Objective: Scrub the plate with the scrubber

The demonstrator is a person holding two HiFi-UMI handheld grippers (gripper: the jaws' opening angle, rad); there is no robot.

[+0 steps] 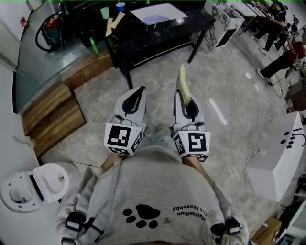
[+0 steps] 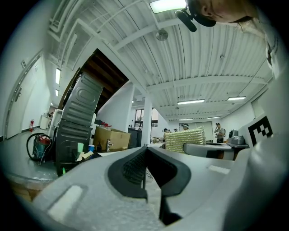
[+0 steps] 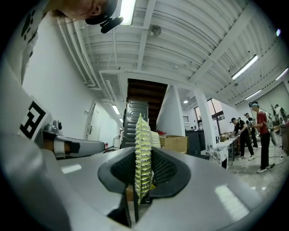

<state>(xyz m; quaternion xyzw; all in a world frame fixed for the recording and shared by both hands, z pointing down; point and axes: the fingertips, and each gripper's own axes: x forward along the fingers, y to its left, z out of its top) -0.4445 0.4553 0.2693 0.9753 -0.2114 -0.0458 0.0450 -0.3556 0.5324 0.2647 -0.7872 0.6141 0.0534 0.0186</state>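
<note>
Two grippers are held out level and side by side above the pale stone floor, each with one marker cube (image 1: 123, 138) at its back. The left gripper (image 1: 139, 94) is seen fully closed, its jaws pressed together with nothing caught between them. The right gripper (image 1: 184, 98) is clamped on one scrubber (image 1: 182, 80), a yellow-green textured pad. The pad is gripped edge-on by its lower part, and its upper end stands up past the jaw tips.

One plate (image 1: 155, 20), pale and round, is spotted farther ahead, lying on a white sheet (image 1: 168, 10) on the black table (image 1: 158, 39). It is well apart from the scrubber and touched by neither gripper. Two cups are counted at the table's left end, one green cup (image 1: 104, 13) and one blue cup (image 1: 120, 6), set near each other. A stack of wooden pallets (image 1: 50, 115) is noted to the left of the table.
</note>
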